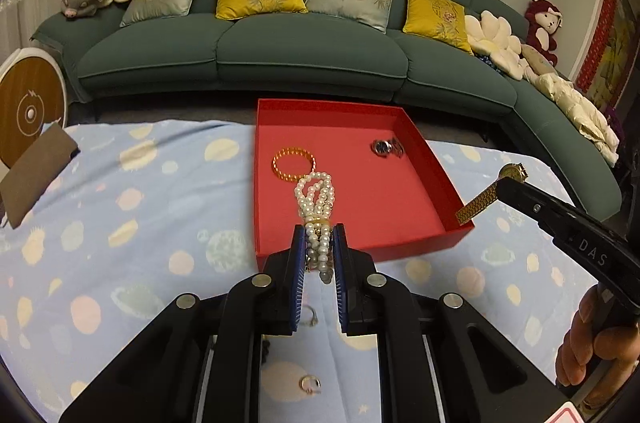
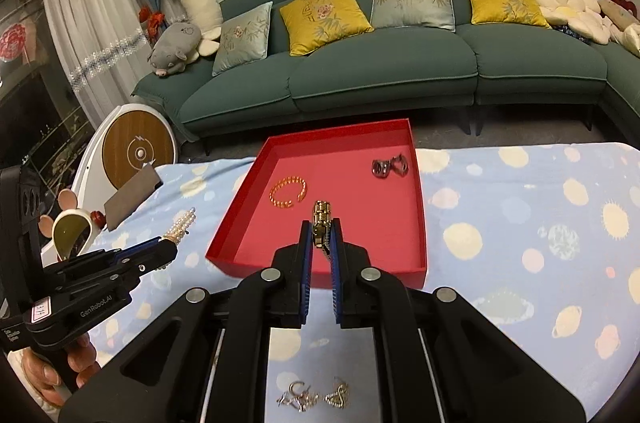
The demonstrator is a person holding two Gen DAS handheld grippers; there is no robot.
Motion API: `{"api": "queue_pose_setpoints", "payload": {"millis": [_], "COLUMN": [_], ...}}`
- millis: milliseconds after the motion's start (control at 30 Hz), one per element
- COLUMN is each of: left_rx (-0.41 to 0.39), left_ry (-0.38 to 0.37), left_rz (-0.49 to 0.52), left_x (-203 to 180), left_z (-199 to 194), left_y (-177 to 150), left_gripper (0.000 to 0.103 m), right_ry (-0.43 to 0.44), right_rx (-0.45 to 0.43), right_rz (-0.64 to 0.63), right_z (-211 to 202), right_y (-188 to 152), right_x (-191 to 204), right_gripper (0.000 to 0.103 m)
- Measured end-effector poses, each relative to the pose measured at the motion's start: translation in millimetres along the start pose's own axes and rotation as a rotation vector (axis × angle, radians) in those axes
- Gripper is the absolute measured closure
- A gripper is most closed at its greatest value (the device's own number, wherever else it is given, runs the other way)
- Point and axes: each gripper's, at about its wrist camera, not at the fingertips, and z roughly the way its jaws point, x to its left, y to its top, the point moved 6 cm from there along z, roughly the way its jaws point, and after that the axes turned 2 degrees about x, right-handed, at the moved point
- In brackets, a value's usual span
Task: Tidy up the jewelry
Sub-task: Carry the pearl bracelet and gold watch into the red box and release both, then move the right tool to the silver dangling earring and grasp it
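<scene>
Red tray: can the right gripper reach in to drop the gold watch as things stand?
Probably yes. The red tray is open-topped, right gripper holds the gold watch just before its near wall, and the floor ahead is bare.

The left gripper (image 1: 319, 237) points obliquely downward, its two blue-padded fingers (image 1: 298, 263) drawn close and clamped on a pearl bracelet (image 1: 316, 199), which projects forward beyond the tips. In the right wrist view the same unit (image 2: 170, 248) enters from the lower left, carried by a hand (image 2: 60, 367) wrapped around its handle. The right gripper (image 2: 321, 239) is likewise angled downward, fingers (image 2: 306, 255) pressed onto a gold watch (image 2: 321, 223) at its band. In the left wrist view it (image 1: 502, 185) reaches in from the right edge, with a hand (image 1: 592, 347) gripping its handle.
</scene>
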Motion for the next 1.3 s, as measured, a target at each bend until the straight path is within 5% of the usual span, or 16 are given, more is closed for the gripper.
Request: {"api": "queue_pose_setpoints", "payload": {"millis": [233,667,767,867,1100,1300], "left_rx": [0.033,0.109,0.086,0.050,-0.003,0.026], "left_ry": [0.033,0.079,0.085,0.107,0.102,0.112], "left_rz": [0.021,-0.008,-0.001,0.005,0.024,0.014], "left_x": [-5.3,14.6,15.3,15.1,16.4,30.5], "left_z": [56.1,128.2,126.1,114.5,53.7,-3.1], "left_y": [32.9,20.7,22.2,25.8,26.9,-4.5], "left_gripper": [0.092,0.091,0.078,0.055,0.050,0.050], "right_ry": [-0.019,-0.082,-0.108,-0.113,-0.078,-0.049], "right_rx": [0.026,0.103,0.058,0.028,-0.014,-0.010], "right_rz": [0.037,0.016,0.005,-0.010,-0.032,0.002], "right_z": [49.2,118.1,109.6,94.9,22.7,-41.6], "right_y": [30.6,17.3,21.0,25.0,21.2,-10.3], "right_x": [-16.8,-35.1,-35.6,-32.9,-20.8,-10.2], "right_gripper": [0.095,0.091,0.065,0.063,0.063,0.063]}}
